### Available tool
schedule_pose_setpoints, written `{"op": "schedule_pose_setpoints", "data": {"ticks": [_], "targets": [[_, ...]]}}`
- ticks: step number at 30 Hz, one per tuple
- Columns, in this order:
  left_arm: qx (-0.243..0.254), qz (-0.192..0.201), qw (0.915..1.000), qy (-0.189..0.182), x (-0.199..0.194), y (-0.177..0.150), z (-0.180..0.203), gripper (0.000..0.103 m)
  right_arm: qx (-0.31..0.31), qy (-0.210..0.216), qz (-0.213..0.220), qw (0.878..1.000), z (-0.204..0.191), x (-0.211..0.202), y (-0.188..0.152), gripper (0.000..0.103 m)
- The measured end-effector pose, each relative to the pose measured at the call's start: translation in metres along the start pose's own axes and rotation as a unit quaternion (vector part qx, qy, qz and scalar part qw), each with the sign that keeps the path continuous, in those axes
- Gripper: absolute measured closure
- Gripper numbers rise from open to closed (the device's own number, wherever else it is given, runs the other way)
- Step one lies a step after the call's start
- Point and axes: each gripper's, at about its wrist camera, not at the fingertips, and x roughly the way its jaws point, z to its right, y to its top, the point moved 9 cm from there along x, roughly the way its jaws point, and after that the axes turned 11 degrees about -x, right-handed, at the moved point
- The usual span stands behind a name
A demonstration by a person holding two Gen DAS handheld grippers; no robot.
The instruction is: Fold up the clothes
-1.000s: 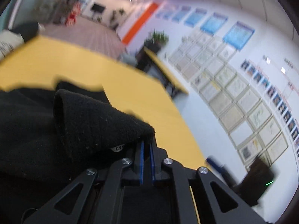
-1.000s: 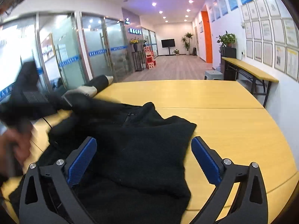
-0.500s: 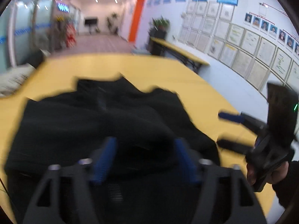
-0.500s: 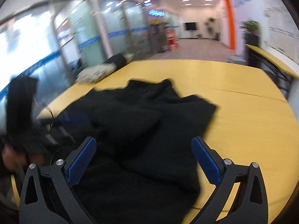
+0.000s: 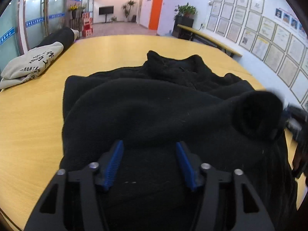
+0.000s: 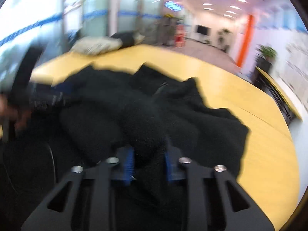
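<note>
Right wrist view is pretty smeared. Black fleece [image 5: 163, 105] lies bunched mid-table [image 5: 28, 125], folded shirt [image 5: 30, 63] off by the far left edge. Left gripper [image 5: 149, 161] is half open and closing over fleece; right gripper [image 6: 148, 161] is closing, pinching a sleeve [image 6: 146, 132].

One black fleece jacket [image 5: 154, 111] lies spread on the single yellow wooden surface [image 5: 34, 127]. Two folded garments sit at the far left edge: one beige printed top [image 5: 32, 63] and one dark garment [image 5: 57, 38] behind it. Two black grippers with blue pads are in play, the left gripper [image 5: 149, 161] and the right gripper [image 6: 148, 161]. One orange door [image 5: 156, 5] and one wall-mounted screen [image 5: 106, 10] stand beyond.
</note>
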Motion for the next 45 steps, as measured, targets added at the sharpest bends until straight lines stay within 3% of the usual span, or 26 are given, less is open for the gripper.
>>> {"op": "schedule_pose_setpoints", "data": {"ticks": [2, 4, 6, 9, 11, 12, 13, 15, 17, 19, 22, 24, 26, 27, 30, 32, 34, 36, 37, 41, 43, 45], "targets": [[-0.007, -0.003, 1.0000, -0.007, -0.006, -0.009, -0.008, 0.045, 0.090, -0.029, 0.041, 0.995, 0.033, -0.027, 0.000, 0.081], [-0.012, -0.001, 0.9999, -0.004, -0.009, -0.011, -0.015, 0.047, 0.202, -0.058, 0.060, 0.976, 0.073, -0.049, -0.025, 0.079], [-0.016, 0.000, 0.9999, -0.001, -0.010, -0.011, -0.020, 0.051, 0.287, -0.069, 0.014, 0.955, 0.096, -0.040, -0.075, 0.069], [-0.007, -0.005, 0.9999, 0.008, -0.011, -0.007, -0.020, 0.053, 0.373, -0.014, -0.055, 0.926, 0.097, -0.014, -0.126, 0.067], [0.009, -0.004, 0.9998, 0.015, -0.021, -0.004, -0.016, 0.052, 0.361, -0.021, -0.041, 0.931, 0.100, -0.026, -0.122, 0.054], [0.017, -0.003, 0.9997, 0.019, -0.026, -0.002, -0.014, 0.050, 0.349, -0.037, -0.032, 0.936, 0.104, -0.036, -0.118, 0.033], [0.025, -0.003, 0.9994, 0.023, -0.031, -0.001, -0.012, 0.042, 0.337, -0.052, -0.023, 0.940, 0.107, -0.045, -0.113, 0.018], [0.037, 0.040, 0.9984, 0.013, -0.051, 0.018, 0.000, 0.028, 0.314, -0.085, 0.005, 0.946, 0.119, -0.070, -0.098, 0.017], [0.048, 0.072, 0.9962, 0.012, -0.060, 0.035, 0.011, 0.008, 0.274, -0.072, 0.025, 0.959, 0.110, -0.072, -0.076, 0.014], [0.059, 0.072, 0.9954, 0.021, -0.047, 0.042, 0.015, 0.008, 0.225, -0.039, 0.039, 0.973, 0.092, -0.063, -0.050, 0.009], [0.055, -0.006, 0.9961, 0.069, 0.009, 0.011, -0.012, 0.013, 0.151, 0.022, 0.028, 0.988, 0.057, -0.028, -0.026, 0.009], [0.073, 0.019, 0.9943, 0.075, 0.008, 0.003, -0.016, 0.013, 0.152, 0.031, -0.016, 0.988, 0.054, 0.001, -0.048, 0.010], [0.034, 0.012, 0.9971, 0.067, 0.006, 0.006, -0.031, 0.012, 0.155, 0.040, -0.060, 0.985, 0.052, 0.029, -0.071, 0.019], [0.013, 0.009, 0.9979, 0.063, 0.004, 0.007, -0.040, 0.012, 0.156, 0.045, -0.083, 0.983, 0.051, 0.043, -0.083, 0.032], [0.000, -0.004, 0.9981, 0.061, 0.002, 0.010, -0.055, 0.012, 0.186, 0.058, -0.077, 0.978, 0.063, 0.034, -0.088, 0.040], [0.020, -0.007, 0.9968, 0.077, -0.003, 0.009, -0.051, 0.011, 0.179, 0.047, -0.074, 0.980, 0.062, 0.026, -0.075, 0.035], [0.025, -0.001, 0.9974, 0.068, -0.013, 0.012, -0.042, 0.012, 0.167, 0.039, -0.051, 0.984, 0.060, 0.015, -0.049, 0.027], [0.032, 0.019, 0.9984, 0.043, -0.028, 0.018, -0.027, 0.012, 0.146, 0.044, 0.017, 0.988, 0.057, 0.000, -0.011, 0.016], [0.038, 0.028, 0.9982, 0.037, -0.031, 0.021, -0.022, 0.012, 0.137, 0.031, 0.028, 0.990, 0.057, -0.004, -0.003, 0.010], [0.077, 0.015, 0.9962, 0.038, -0.016, 0.003, -0.009, 0.012, 0.113, 0.001, 0.071, 0.991, 0.054, -0.022, 0.021, 0.010], [0.089, 0.013, 0.9946, 0.053, -0.007, -0.009, -0.014, 0.012, 0.104, 0.041, 0.101, 0.989, 0.037, -0.027, 0.032, 0.003], [0.074, 0.015, 0.9961, 0.045, -0.010, -0.008, -0.017, 0.012, 0.096, 0.073, 0.038, 0.992, 0.024, 0.006, 0.011, 0.001]]}}
